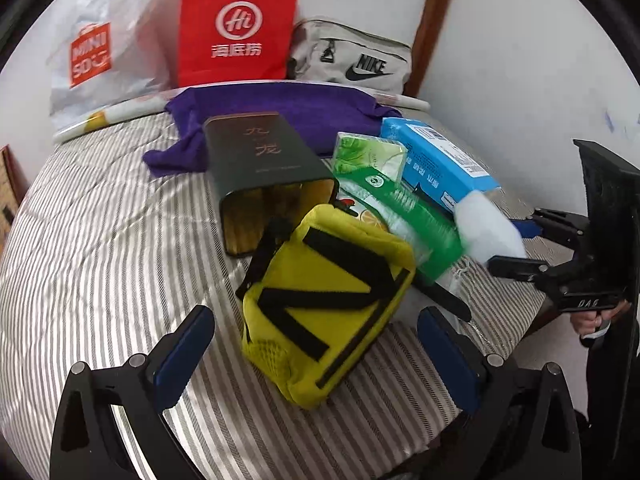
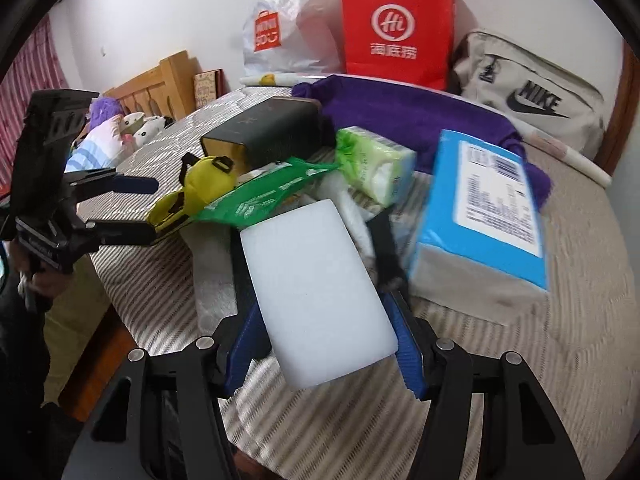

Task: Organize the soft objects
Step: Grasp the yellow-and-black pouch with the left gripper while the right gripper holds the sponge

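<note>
A yellow pouch with black straps [image 1: 328, 304] lies on the striped bed between the fingers of my left gripper [image 1: 316, 344], which is open around it without touching. It also shows in the right wrist view [image 2: 188, 192]. My right gripper [image 2: 320, 320] is shut on a white sponge block [image 2: 316, 292] and holds it above the bed; the block shows in the left wrist view [image 1: 488, 232]. A green packet [image 1: 404, 216], a green tissue pack [image 1: 368, 156], a blue tissue pack [image 2: 488, 208] and a purple towel [image 1: 280, 116] lie behind.
A dark tin box [image 1: 260, 168] lies on its side beside the pouch. A red paper bag [image 1: 236, 28], a white plastic bag [image 1: 96, 44] and a beige Nike bag [image 1: 352, 60] stand against the wall. Plush toys [image 2: 120, 128] and a wooden headboard [image 2: 160, 80] are at the left.
</note>
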`<state>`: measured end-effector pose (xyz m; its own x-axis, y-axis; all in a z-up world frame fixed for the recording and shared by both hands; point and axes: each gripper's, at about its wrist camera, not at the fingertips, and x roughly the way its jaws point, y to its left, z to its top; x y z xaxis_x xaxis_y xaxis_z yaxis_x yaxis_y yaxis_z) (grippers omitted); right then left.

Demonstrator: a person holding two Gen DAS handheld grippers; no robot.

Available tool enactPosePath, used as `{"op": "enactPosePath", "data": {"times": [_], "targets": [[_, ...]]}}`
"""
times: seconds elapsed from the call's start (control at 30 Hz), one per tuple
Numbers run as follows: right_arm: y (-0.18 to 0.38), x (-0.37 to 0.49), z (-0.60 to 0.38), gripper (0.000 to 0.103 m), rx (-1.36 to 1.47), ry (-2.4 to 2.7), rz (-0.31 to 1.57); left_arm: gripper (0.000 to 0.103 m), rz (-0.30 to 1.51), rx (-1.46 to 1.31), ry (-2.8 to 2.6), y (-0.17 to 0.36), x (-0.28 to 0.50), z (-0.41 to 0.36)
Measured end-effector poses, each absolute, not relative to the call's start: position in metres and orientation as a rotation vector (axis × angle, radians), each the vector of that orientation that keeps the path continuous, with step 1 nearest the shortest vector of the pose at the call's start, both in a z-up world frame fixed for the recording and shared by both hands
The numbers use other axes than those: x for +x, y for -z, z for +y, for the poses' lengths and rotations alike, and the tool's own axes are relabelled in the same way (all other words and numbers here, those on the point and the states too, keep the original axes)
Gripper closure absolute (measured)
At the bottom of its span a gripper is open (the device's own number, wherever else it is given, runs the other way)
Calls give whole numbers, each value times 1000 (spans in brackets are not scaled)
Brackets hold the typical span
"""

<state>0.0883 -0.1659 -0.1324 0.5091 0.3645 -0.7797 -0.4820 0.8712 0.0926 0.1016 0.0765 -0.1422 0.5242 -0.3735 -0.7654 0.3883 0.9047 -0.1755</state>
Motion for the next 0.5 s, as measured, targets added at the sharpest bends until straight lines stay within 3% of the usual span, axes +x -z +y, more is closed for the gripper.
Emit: {"op": "enactPosePath", "data": {"times": [0.5], "targets": [[158, 85, -223, 42, -114, -333, 999, 1, 926, 128, 552, 161, 127, 49]]}}
